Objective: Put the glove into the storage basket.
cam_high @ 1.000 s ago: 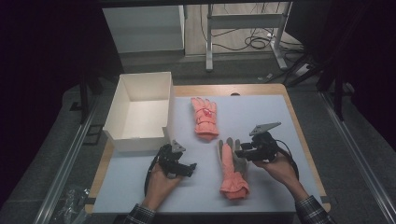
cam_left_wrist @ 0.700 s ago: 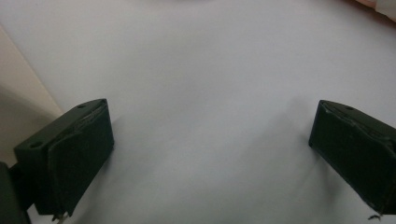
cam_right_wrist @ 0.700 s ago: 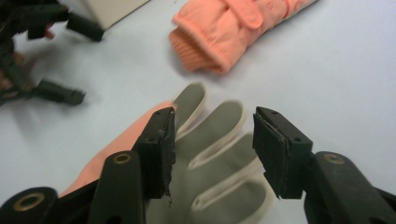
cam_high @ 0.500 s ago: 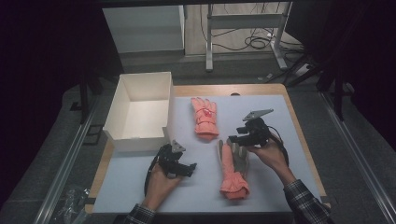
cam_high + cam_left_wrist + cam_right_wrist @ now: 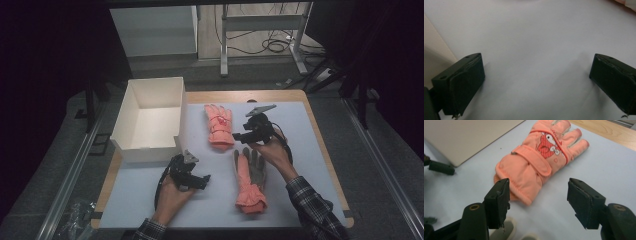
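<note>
Two orange gloves lie on the pale mat. The far glove lies back up and shows a small picture; its cuff points at me. The near glove lies palm up with a grey palm. My right gripper is open and hovers just short of the far glove's cuff. Its jaws have just been opening, and the pads touch nothing. My left gripper rests open on the bare mat left of the near glove, empty.
An open white box stands at the mat's left, close behind my left gripper; its wall is beside my left jaw. Wooden table edge runs along the back. Bare mat lies right of both gloves.
My right gripper has moved from over the near glove up and left to the far glove's cuff, and its jaws have spread wider. The left gripper has stayed in place.
</note>
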Demonstrator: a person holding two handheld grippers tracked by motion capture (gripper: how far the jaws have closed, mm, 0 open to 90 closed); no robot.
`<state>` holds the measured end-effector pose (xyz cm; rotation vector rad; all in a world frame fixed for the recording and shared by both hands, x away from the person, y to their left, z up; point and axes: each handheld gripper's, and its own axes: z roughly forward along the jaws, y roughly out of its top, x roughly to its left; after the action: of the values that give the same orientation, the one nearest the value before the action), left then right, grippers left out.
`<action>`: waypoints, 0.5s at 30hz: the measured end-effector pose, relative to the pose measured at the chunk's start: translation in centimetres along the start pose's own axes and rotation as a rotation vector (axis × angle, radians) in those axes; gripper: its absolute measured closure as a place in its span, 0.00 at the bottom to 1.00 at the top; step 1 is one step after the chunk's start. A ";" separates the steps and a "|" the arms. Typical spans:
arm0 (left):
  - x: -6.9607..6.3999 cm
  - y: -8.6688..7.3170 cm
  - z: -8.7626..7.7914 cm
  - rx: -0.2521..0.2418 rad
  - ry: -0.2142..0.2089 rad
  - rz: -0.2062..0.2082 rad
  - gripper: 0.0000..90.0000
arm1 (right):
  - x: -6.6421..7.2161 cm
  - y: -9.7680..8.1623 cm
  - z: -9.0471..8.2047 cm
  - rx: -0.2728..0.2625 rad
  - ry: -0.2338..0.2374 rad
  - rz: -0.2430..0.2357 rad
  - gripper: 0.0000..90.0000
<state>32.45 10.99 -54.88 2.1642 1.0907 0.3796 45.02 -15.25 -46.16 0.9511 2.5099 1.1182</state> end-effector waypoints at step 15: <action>0.0 0.0 0.0 0.002 0.000 0.000 0.00 | -0.7 3.3 4.6 0.023 -0.046 0.038 0.44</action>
<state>32.45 11.00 -54.88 2.1656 1.0913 0.3787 49.17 -11.38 -46.89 1.0226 2.4834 1.0674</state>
